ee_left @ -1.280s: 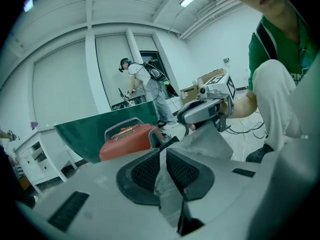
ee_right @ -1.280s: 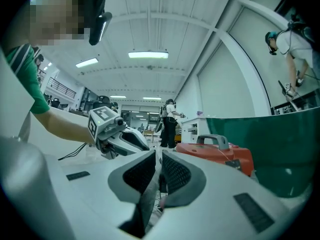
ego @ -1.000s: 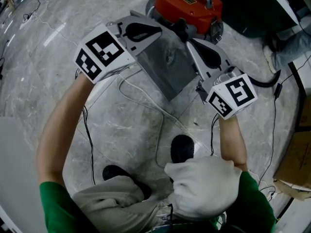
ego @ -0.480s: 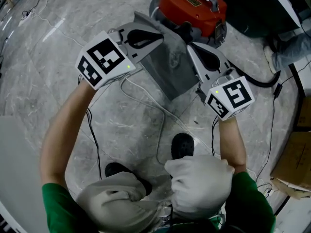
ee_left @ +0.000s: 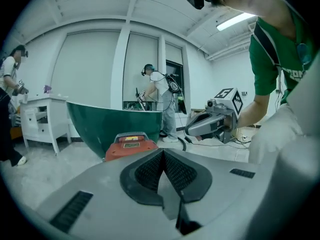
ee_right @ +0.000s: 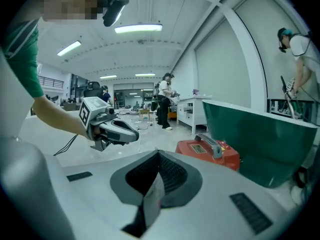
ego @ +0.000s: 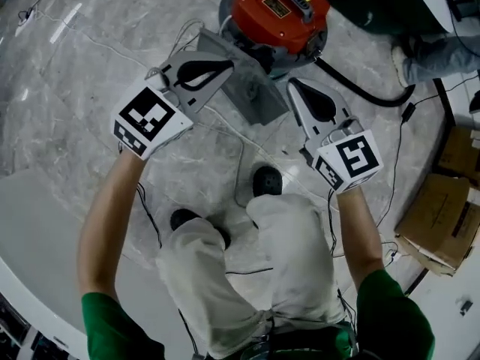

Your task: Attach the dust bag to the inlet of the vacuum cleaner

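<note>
Both grippers are holding the dust bag [ego: 251,88] in the air just in front of the vacuum cleaner [ego: 279,10], which is standing on the marble floor [ego: 67,88] with its black hose [ego: 360,92] trailing off to one side. The bag is not touching the machine. The left gripper [ego: 225,66] is pinching one edge of the bag, its jaws pressed together on a thin grey fold. The right gripper [ego: 294,87] is clamping the opposite edge, its jaws all but meeting on a pale strip of the material. In my judgement the step in hand is bringing the bag's opening to the inlet, and most of the task is remaining to be done. The inlet itself is not showing clearly in any view, so it needs locating before the bag is lowered. Doing this well is calling for both grips to stay firm and travel together, so that the sheet is neither twisted nor pulled out of one claw. The opening should be facing the machine squarely and going on evenly, not one corner first. The chief risk is the thin edges slipping free under tension. The bag is presenting as a flat, matte grey rectangle, tilted, with a faint mark on its face, and is looking light and pliable.
</note>
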